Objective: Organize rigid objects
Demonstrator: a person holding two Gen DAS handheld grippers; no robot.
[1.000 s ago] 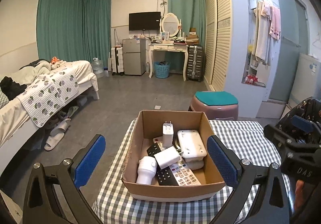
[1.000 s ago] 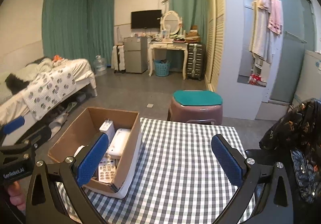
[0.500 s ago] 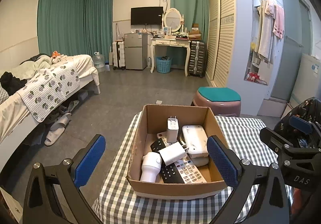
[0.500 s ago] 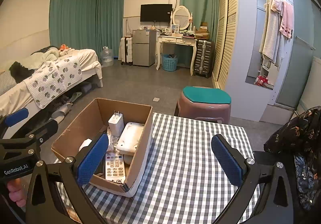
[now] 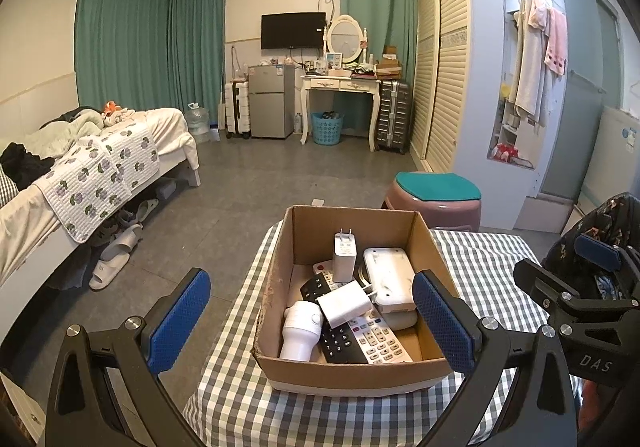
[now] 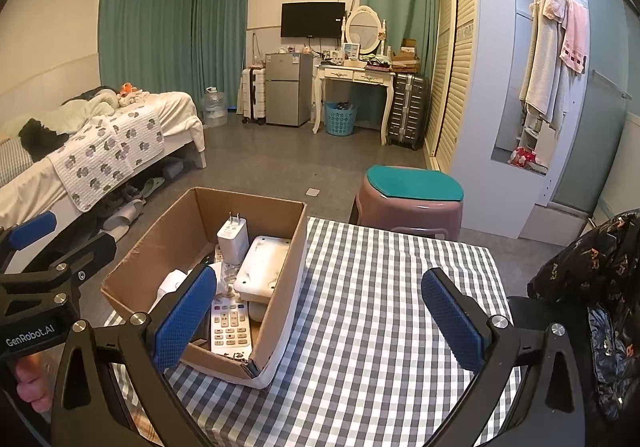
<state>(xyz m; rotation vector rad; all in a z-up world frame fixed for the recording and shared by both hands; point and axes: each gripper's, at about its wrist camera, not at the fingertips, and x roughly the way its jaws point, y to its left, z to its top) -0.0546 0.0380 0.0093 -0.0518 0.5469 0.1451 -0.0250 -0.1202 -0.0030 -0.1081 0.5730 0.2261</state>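
A brown cardboard box stands at the left end of a checked tablecloth. It holds white plug chargers, a white flat device, a white remote, a black remote and a white cylinder. My left gripper is open and empty, held above the box's near side. My right gripper is open and empty over the cloth, right of the box.
A pink stool with a teal seat stands beyond the table. A dark patterned bag lies at the table's right edge. A bed is at the left, with slippers on the floor.
Both grippers have pulled back and up a little; the box sits slightly farther and lower in both views. Nothing was picked up or let go.
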